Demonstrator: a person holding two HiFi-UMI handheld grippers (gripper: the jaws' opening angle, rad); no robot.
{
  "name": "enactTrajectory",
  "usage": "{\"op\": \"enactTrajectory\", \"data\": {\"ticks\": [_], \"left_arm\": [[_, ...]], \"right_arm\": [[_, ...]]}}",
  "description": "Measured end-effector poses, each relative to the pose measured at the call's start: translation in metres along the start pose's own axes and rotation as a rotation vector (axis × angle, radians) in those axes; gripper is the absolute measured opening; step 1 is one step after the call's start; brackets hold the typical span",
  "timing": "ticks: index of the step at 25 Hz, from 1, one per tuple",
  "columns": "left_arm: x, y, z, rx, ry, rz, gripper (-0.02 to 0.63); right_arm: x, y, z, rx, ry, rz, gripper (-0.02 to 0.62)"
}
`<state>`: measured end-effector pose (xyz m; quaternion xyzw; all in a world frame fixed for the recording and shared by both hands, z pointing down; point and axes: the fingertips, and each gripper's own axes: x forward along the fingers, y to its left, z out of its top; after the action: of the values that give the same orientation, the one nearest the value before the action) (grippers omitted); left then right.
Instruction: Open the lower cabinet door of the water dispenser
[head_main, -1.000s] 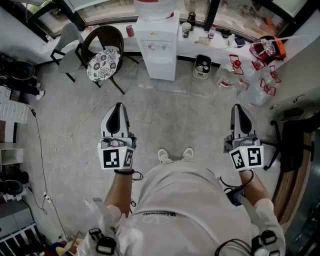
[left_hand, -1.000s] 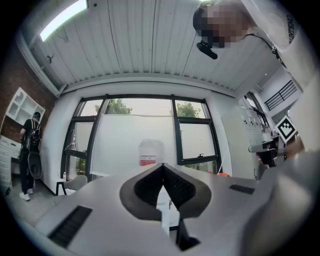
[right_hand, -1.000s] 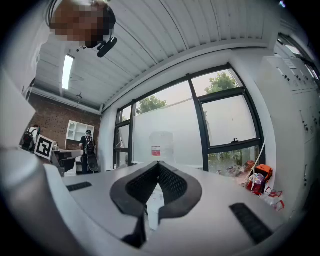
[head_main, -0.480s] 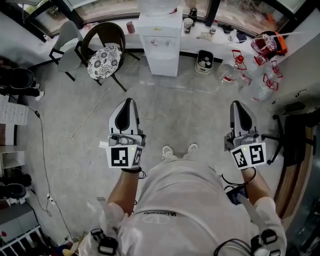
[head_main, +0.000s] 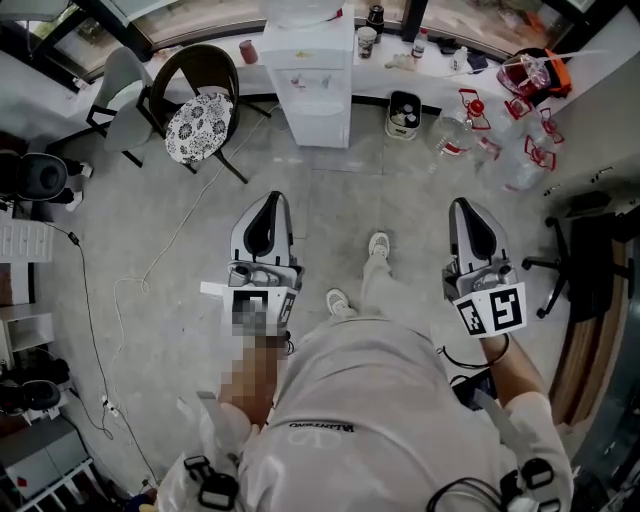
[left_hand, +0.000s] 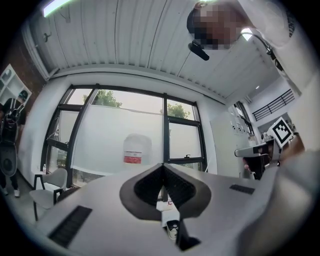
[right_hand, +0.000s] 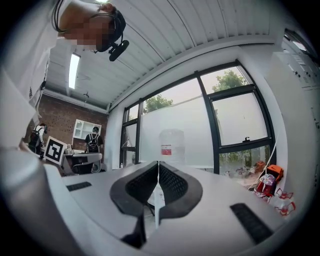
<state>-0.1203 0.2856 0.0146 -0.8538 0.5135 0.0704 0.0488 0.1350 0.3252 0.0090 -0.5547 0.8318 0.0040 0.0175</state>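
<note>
The white water dispenser (head_main: 310, 75) stands against the window wall at the top of the head view, its lower cabinet door (head_main: 320, 118) closed. Its bottle (left_hand: 137, 149) shows far ahead in the left gripper view, and the bottle (right_hand: 171, 142) shows again in the right gripper view. My left gripper (head_main: 268, 212) and right gripper (head_main: 468, 215) are held level over the floor, well short of the dispenser and pointing toward it. Both are shut with nothing between the jaws; the tips of the left gripper (left_hand: 162, 166) and of the right gripper (right_hand: 158, 164) meet.
A dark chair with a patterned cushion (head_main: 198, 118) and a grey chair (head_main: 118, 80) stand left of the dispenser. A small bin (head_main: 403, 112) and empty jugs with red handles (head_main: 480, 135) lie to its right. A cable (head_main: 150, 265) runs across the floor. An office chair (head_main: 585, 260) is at the right.
The person has stepped toward the dispenser, one foot now ahead of the other. The left gripper moved forward and to the right; the right gripper edged forward. Both jaws stayed shut.
</note>
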Motion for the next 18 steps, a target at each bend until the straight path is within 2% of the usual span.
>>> {"op": "enactTrajectory", "data": {"ticks": [6,18], "left_arm": [[0.049,-0.003,-0.011,0.009,0.005,0.001,0.0],[0.18,0.005,-0.047,0.037,0.036,0.067,0.0]], "right_arm": [[0.045,-0.031,-0.011,0.019,0.013,0.034,0.017],[0.163,-0.131,-0.038,0.056,0.036,0.146,0.017]]}}
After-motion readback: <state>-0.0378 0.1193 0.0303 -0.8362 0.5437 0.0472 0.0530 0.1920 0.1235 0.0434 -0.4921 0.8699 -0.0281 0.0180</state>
